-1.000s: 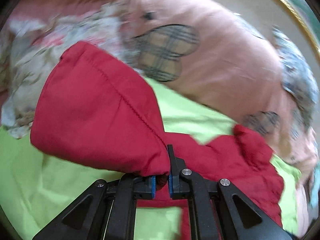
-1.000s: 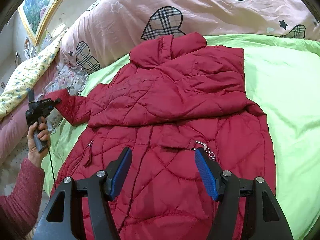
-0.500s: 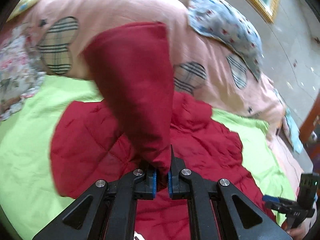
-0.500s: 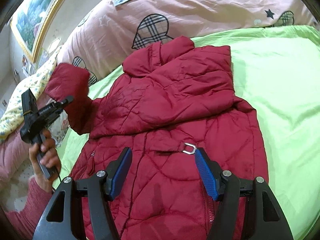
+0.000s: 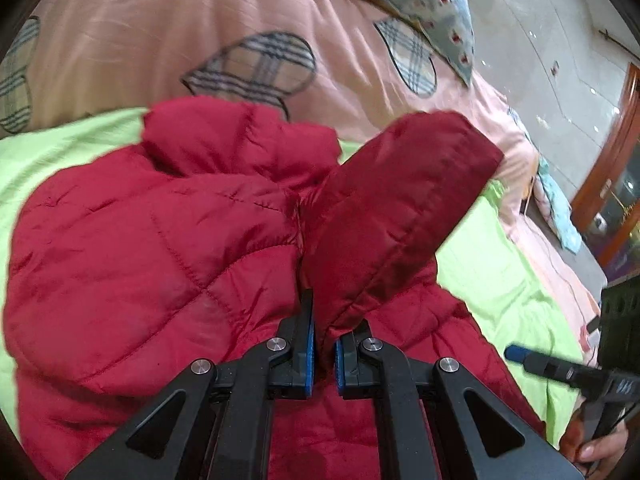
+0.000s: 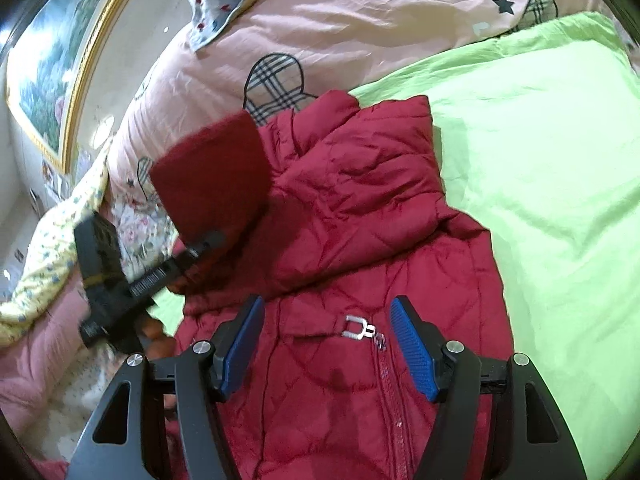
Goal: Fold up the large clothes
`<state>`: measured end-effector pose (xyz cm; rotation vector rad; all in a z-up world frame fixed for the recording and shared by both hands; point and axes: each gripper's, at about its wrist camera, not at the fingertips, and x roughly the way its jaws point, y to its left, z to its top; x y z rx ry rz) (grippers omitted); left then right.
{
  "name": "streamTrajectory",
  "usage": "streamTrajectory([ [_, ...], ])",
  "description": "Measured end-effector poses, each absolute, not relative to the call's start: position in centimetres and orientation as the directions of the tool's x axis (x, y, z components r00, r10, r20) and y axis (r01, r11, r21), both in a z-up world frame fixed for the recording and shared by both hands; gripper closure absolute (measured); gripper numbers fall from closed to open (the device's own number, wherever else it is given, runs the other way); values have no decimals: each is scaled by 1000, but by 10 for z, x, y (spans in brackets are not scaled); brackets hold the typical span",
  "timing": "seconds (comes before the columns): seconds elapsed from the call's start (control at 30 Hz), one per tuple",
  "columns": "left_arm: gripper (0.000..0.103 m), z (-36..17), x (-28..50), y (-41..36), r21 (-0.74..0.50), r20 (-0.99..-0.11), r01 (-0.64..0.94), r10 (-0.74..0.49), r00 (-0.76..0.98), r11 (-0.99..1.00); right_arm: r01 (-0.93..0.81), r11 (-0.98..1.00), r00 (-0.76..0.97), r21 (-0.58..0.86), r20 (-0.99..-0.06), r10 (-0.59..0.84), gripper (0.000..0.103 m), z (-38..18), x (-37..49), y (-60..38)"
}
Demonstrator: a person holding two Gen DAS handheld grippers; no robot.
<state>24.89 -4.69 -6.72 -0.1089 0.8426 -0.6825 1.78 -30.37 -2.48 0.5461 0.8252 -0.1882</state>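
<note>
You have one red quilted jacket (image 6: 360, 248), one green sheet (image 6: 540, 152), one pink quilt (image 6: 360, 28), one framed picture (image 6: 48, 80), and two tongs (image 5: 324, 356) (image 6: 328, 344).

Bright, even light; blurred fisheye edges

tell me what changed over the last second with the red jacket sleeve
The left gripper, jaws shut on the sleeve, lifted it off the bed and swung it over the red jacket. The right gripper stayed open above the zipper; the body stayed flat.
</note>
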Motion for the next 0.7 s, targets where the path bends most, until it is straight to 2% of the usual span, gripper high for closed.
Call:
streamTrajectory([
  [0.23,97,-98,265,-87,-282,-715,527,-542,442,802,381,783,718,492,-691,86,34,-19,34,-332],
  [0.27,97,-100,267,-89,-273,-720,528,-535,442,804,378,768,724,517,-682,103,30,-19,39,-336],
  [0.37,97,-101,266,-95,-263,-723,532,-529,444,805,368,733,739,572,-658,143,25,-23,55,-343],
  [0.53,97,-105,259,-98,-249,-725,539,-524,447,804,365,675,727,641,-649,224,26,-45,91,-349],
  [0.6,96,-105,257,-94,-249,-731,539,-521,441,805,362,675,722,643,-651,233,40,-51,99,-348],
  [0.63,93,-105,257,-94,-248,-739,536,-516,434,807,347,680,722,646,-646,245,68,-54,105,-345],
  [0.67,87,-105,258,-93,-255,-745,538,-517,421,804,351,685,716,639,-655,244,91,-55,107,-344],
  [0.7,84,-105,258,-92,-265,-749,539,-523,406,799,365,692,706,622,-670,230,92,-56,108,-343],
])
